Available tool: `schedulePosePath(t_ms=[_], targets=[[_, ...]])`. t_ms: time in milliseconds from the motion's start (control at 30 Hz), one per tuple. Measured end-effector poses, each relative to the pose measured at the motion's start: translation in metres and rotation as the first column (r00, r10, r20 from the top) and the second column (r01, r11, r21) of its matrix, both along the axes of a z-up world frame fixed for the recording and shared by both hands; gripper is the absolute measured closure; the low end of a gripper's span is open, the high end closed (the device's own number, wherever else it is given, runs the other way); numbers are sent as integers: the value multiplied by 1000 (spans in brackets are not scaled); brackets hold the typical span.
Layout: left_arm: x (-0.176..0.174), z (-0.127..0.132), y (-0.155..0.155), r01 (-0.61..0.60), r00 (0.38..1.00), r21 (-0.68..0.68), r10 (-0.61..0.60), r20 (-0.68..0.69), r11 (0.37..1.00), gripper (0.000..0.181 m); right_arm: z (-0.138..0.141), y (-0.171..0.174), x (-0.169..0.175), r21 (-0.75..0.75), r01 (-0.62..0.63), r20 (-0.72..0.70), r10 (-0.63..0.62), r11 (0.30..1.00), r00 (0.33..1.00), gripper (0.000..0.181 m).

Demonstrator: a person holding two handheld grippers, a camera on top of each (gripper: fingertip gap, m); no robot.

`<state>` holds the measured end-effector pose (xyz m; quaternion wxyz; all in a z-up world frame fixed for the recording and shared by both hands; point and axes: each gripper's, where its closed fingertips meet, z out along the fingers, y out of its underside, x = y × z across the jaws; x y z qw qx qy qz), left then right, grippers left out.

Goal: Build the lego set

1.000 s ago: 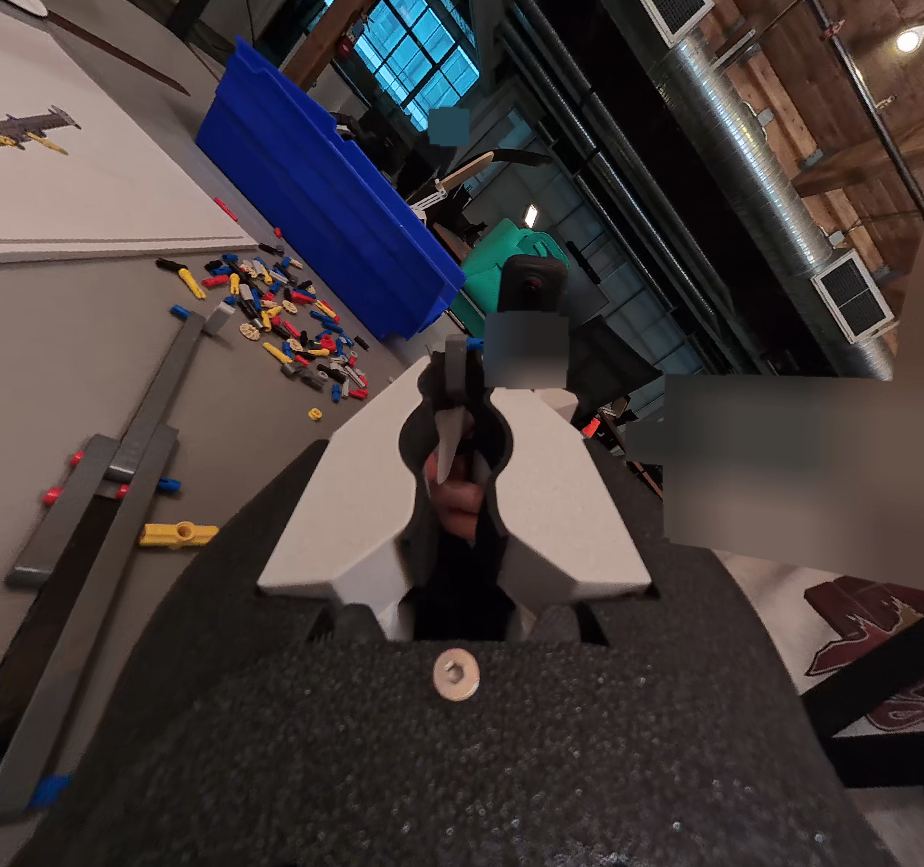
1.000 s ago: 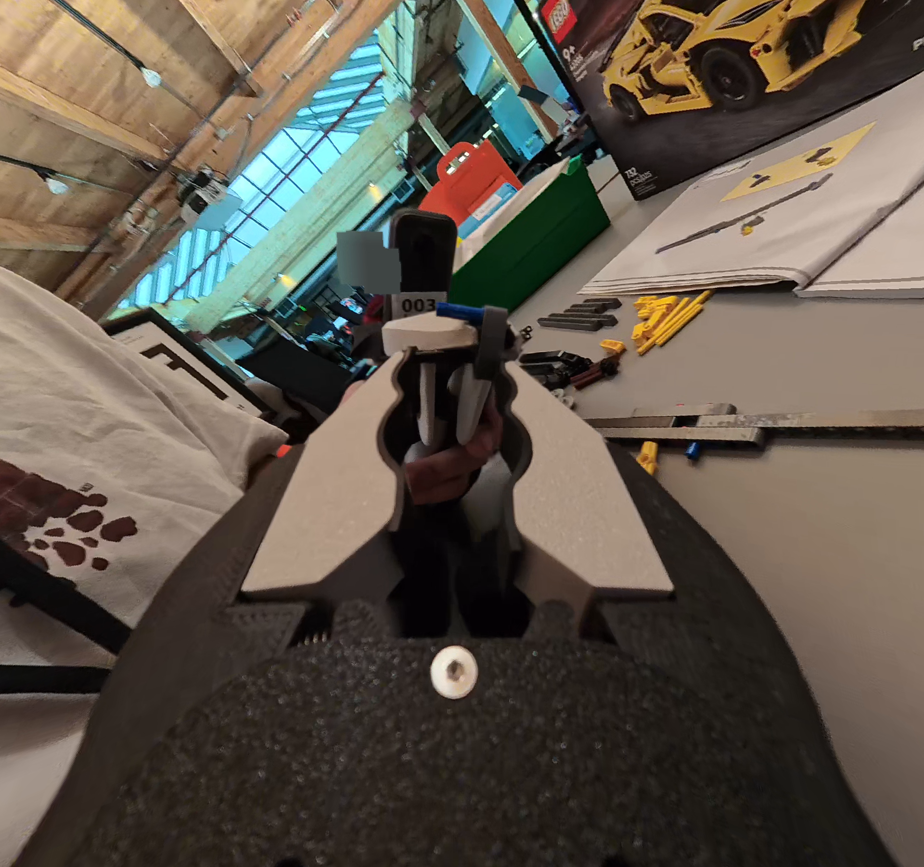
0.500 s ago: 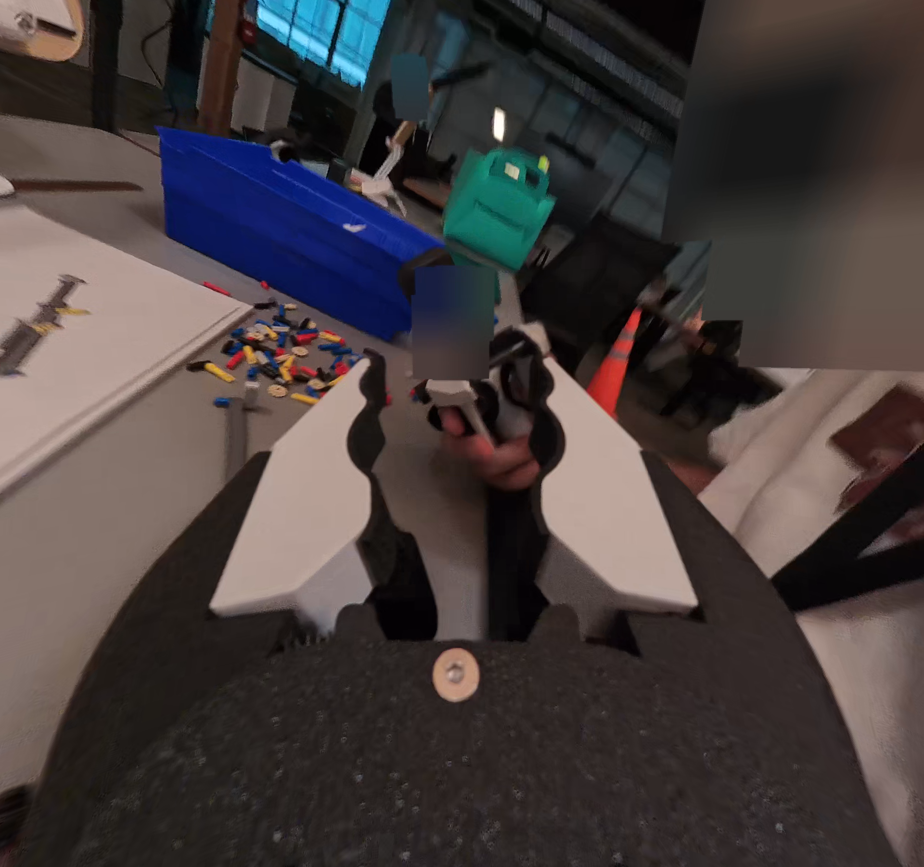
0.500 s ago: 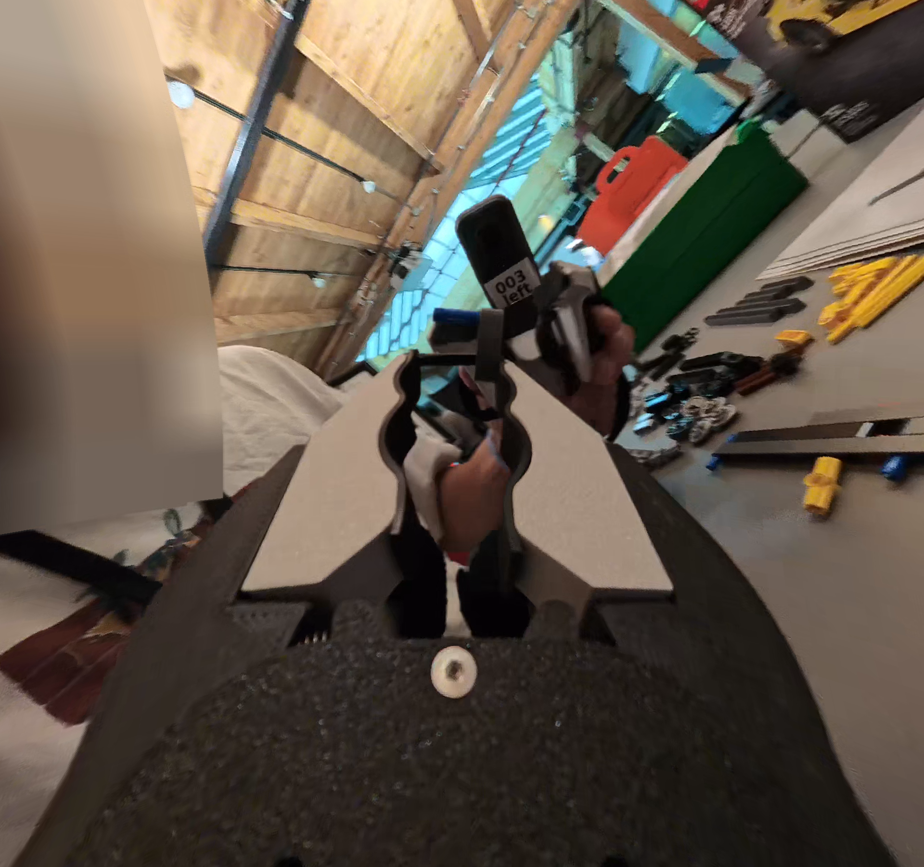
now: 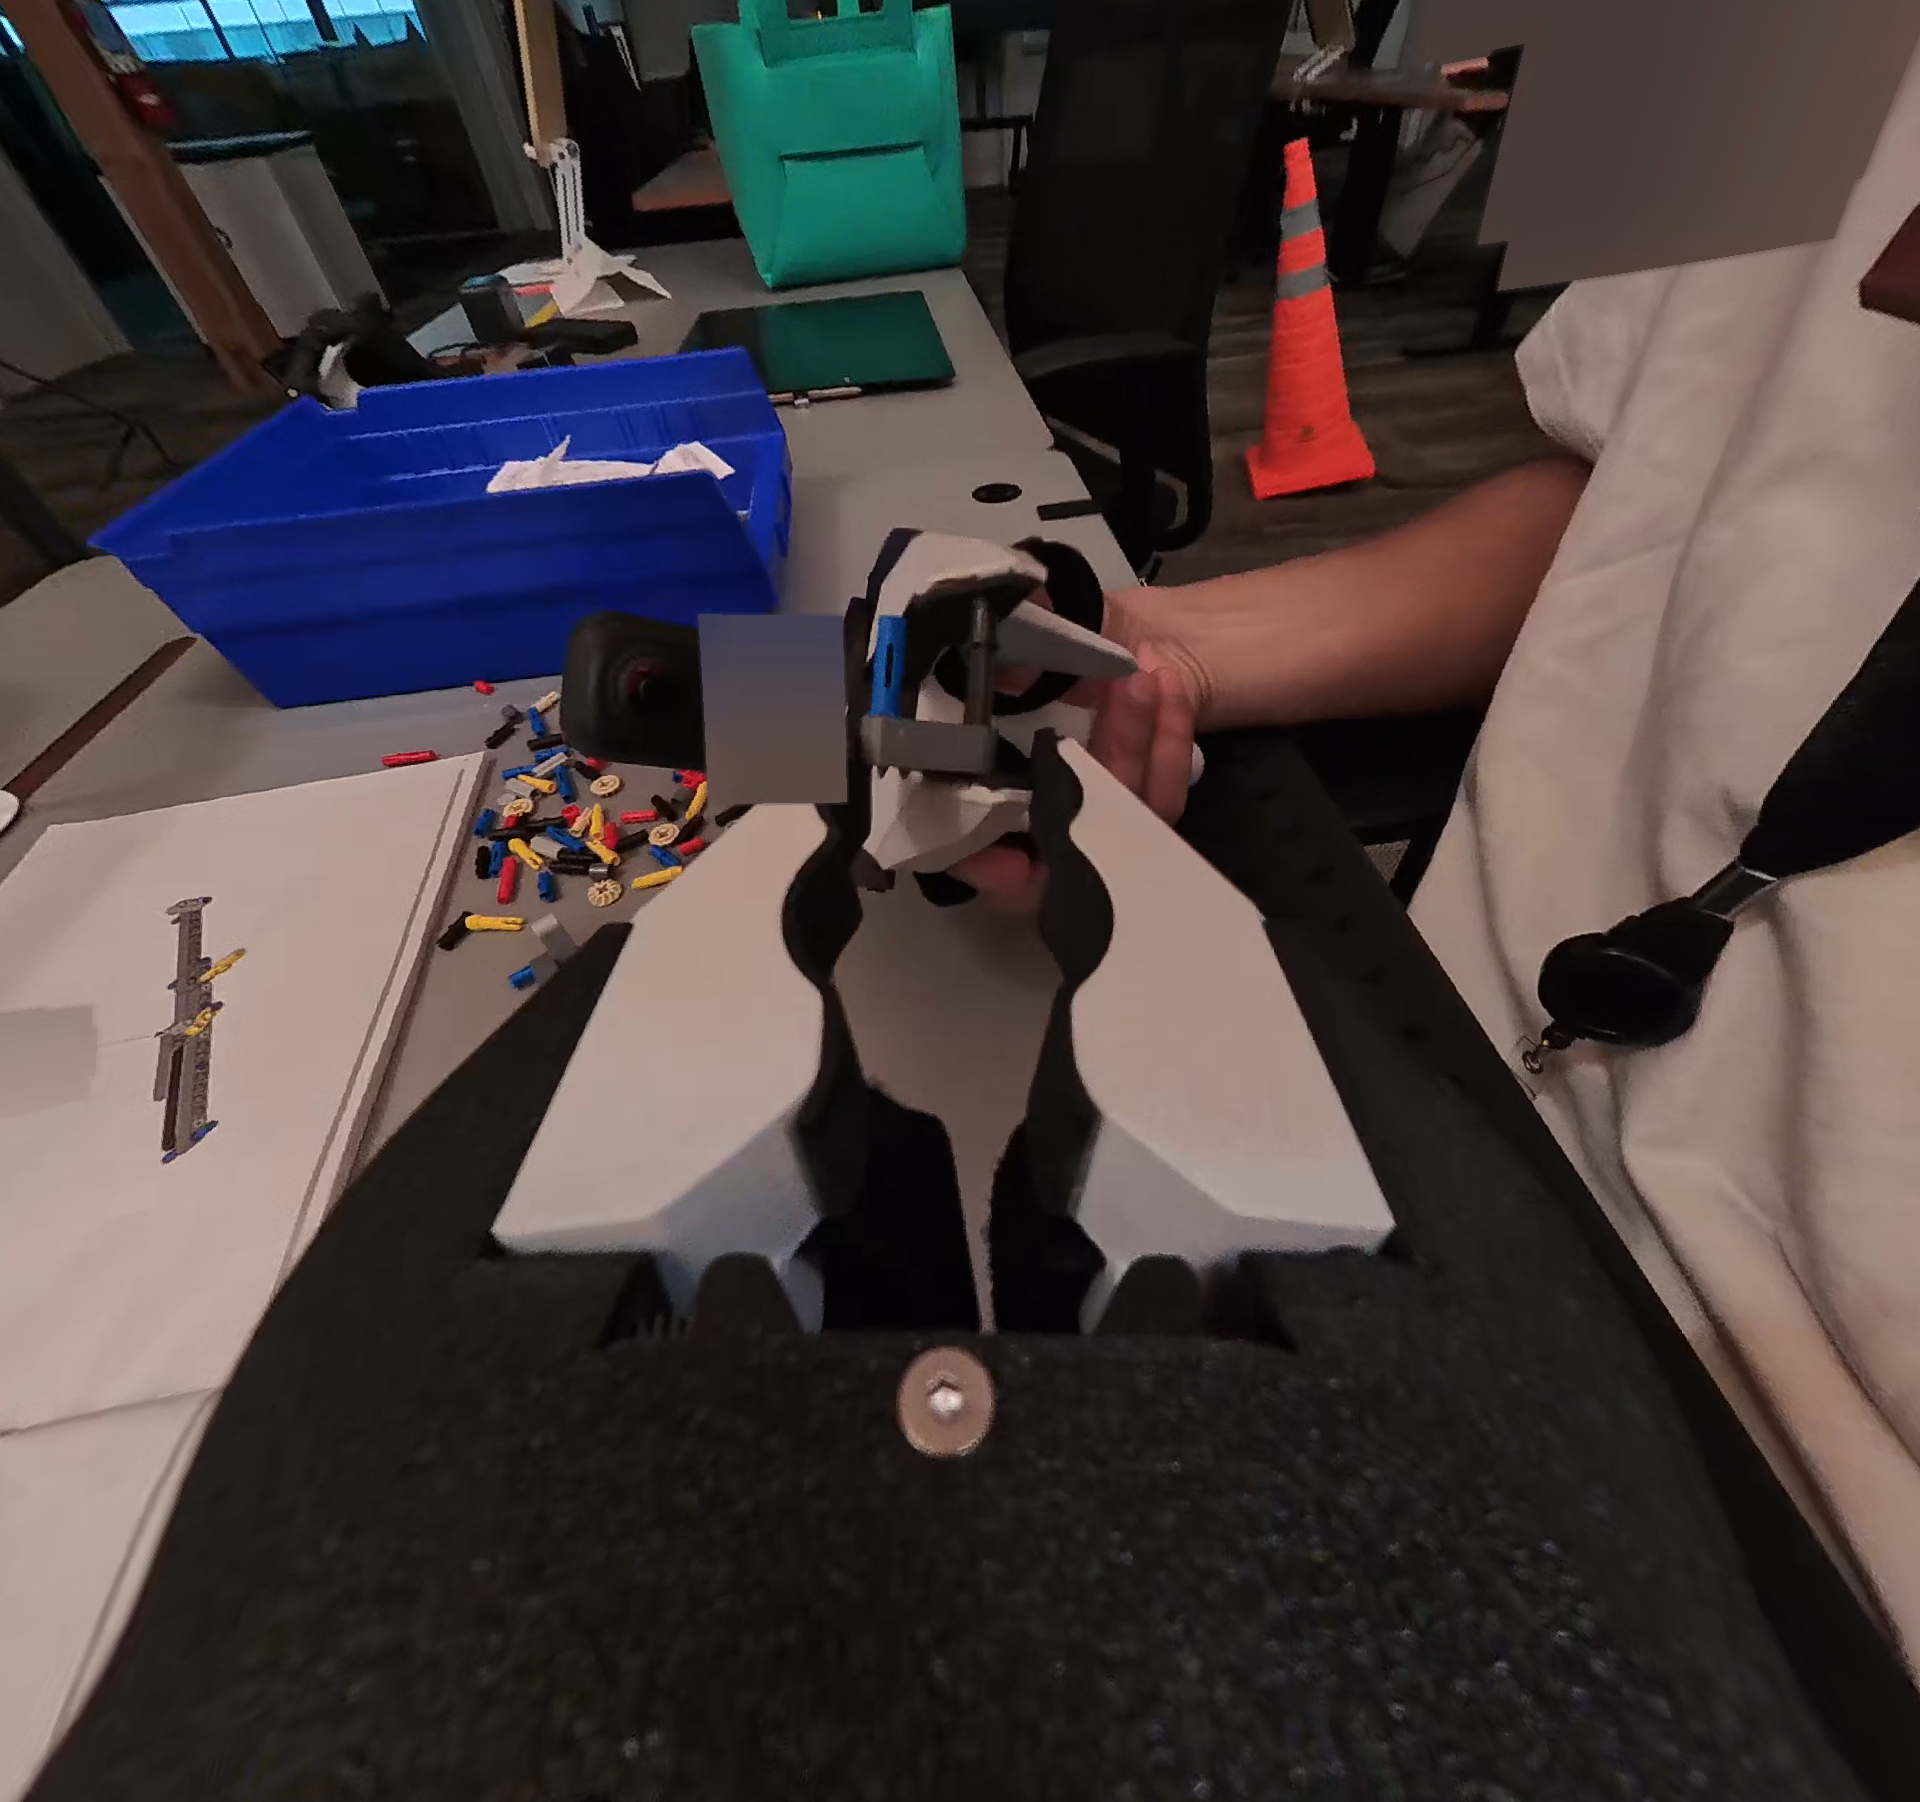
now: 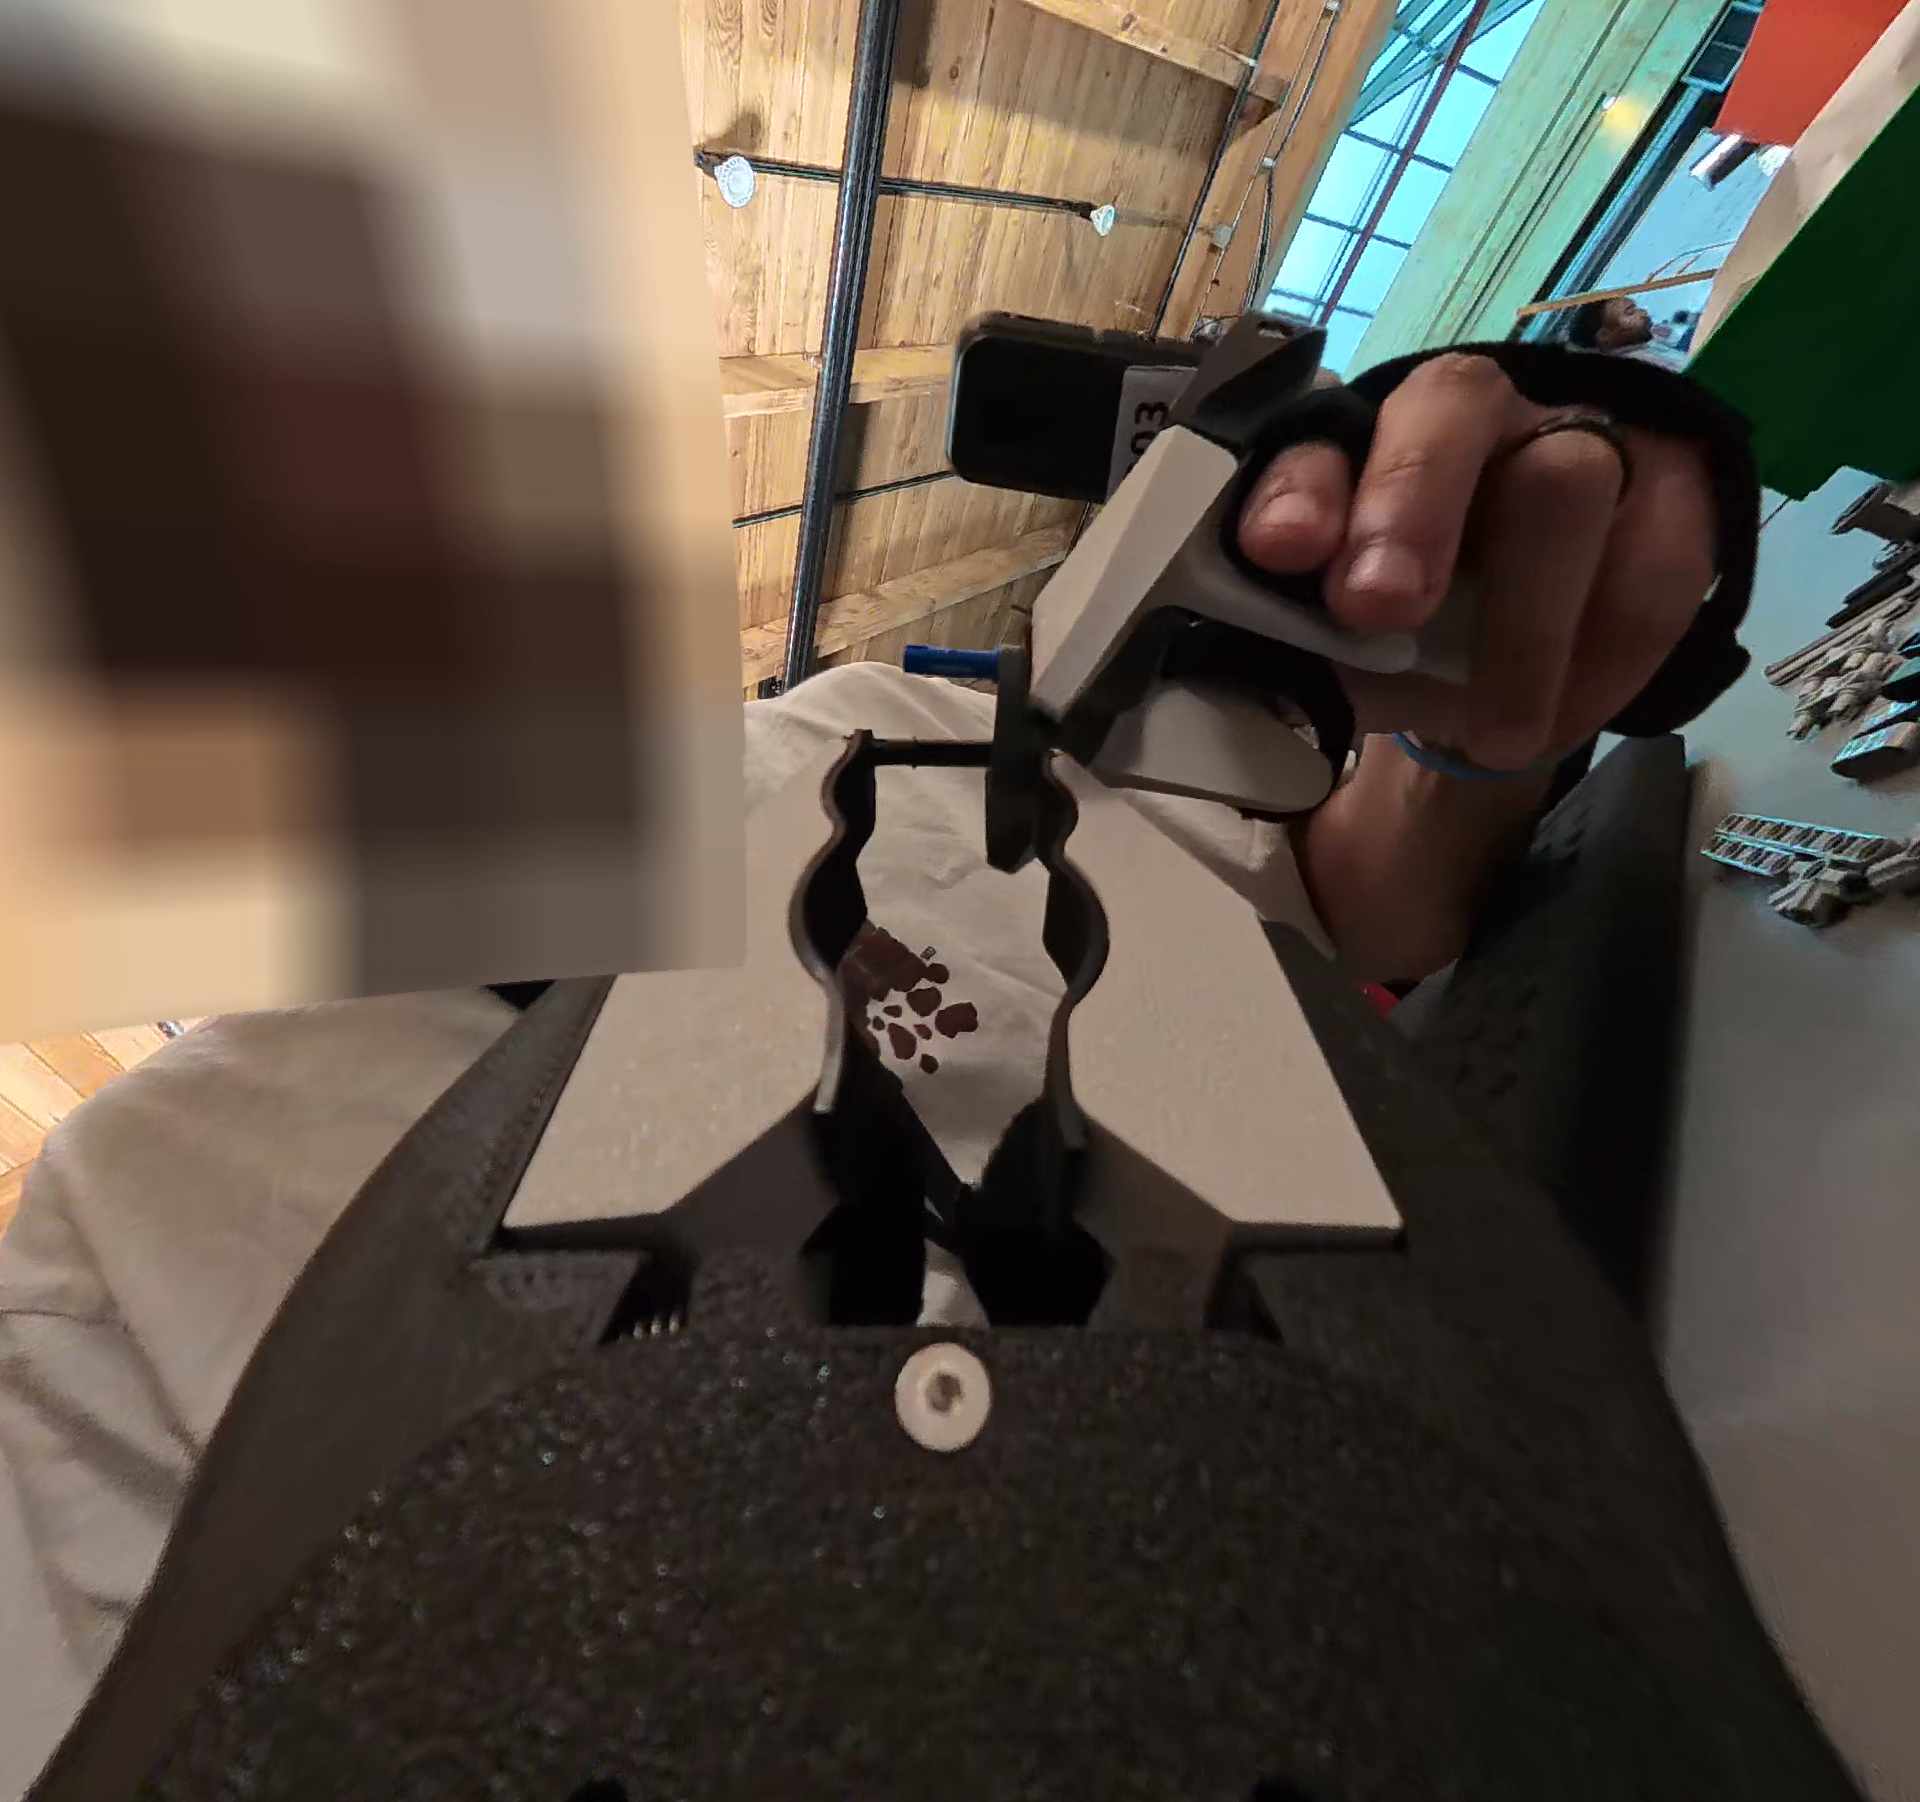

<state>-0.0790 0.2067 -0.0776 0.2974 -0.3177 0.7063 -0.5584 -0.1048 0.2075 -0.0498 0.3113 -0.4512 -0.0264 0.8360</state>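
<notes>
Lying at the left of the left wrist view, an instruction booklet (image 5: 208, 1025) shares the grey worktop (image 5: 260, 734) with a scatter of loose pieces (image 5: 582, 838) in red, blue, yellow and black, just in front of a blue bin (image 5: 436, 547). At centre, the left tongs (image 5: 945, 807) stand apart with nothing between them, their tips just short of the lego assembly (image 5: 925, 742), a grey beam carrying a blue pin (image 5: 888, 656) and a thin axle, held up off the worktop. A hand (image 5: 1153, 713) reaches in from the right, with a green bag (image 5: 831, 121) and an orange cone (image 5: 1304, 329) behind.

In the right wrist view, the right tongs (image 6: 945, 765) at centre are clamped on the assembly end to end, the axle (image 6: 935, 757) meeting the left tip and the beam (image 6: 1008, 796) against the right one. At the upper right, a second hand (image 6: 1507, 589) grips the other tool.
</notes>
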Motion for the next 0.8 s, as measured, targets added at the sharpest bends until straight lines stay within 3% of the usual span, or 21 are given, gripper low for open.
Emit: schedulePosePath(t_ms=[167, 200, 367, 467, 567, 600, 633, 667, 700, 767, 800], targets=[[-2, 2, 7, -26, 999, -99, 28, 18, 995, 151, -9, 8, -2, -54, -8, 22, 9, 999, 1000, 152], [-2, 2, 9, -38, 999, -82, 40, 25, 996, 159, -10, 8, -4, -54, -22, 29, 24, 998, 999, 152], [-3, -4, 18, -74, 997, -30, 74, 13, 997, 159, -14, 18, -5, -90, -8, 25, 10, 996, 1000, 152], [-1, -8, 29, -133, 991, -6, 133, -1, 991, 159, -17, 29, -1, -82, 85, 68, -79, 993, 995, 145], [5, -4, 46, -199, 980, -123, 195, -45, 972, 159, -20, 36, 4, -6, 227, 199, -221, 974, 955, 130], [7, -2, 53, -222, 974, -191, 210, -79, 956, 159, -25, 41, 8, 47, 312, 295, -312, 949, 903, 128], [8, -3, 59, -237, 969, -266, 209, -129, 934, 159, -34, 47, 14, 133, 407, 424, -423, 904, 801, 126], [9, -5, 64, -253, 962, -348, 197, -189, 903, 159, -42, 53, 21, 264, 473, 549, -534, 840, 643, 127], [10, -7, 68, -266, 954, -437, 171, -245, 859, 159, -51, 58, 30, 413, 491, 649, -626, 767, 432, 126], [10, -6, 72, -251, 951, -619, 69, -303, 744, 159, -63, 64, 49, 644, 396, 717, -697, 655, -14, 130], [10, -5, 74, -249, 949, -686, 29, -315, 684, 160, -63, 65, 52, 713, 302, 693, -703, 633, -161, 131]])
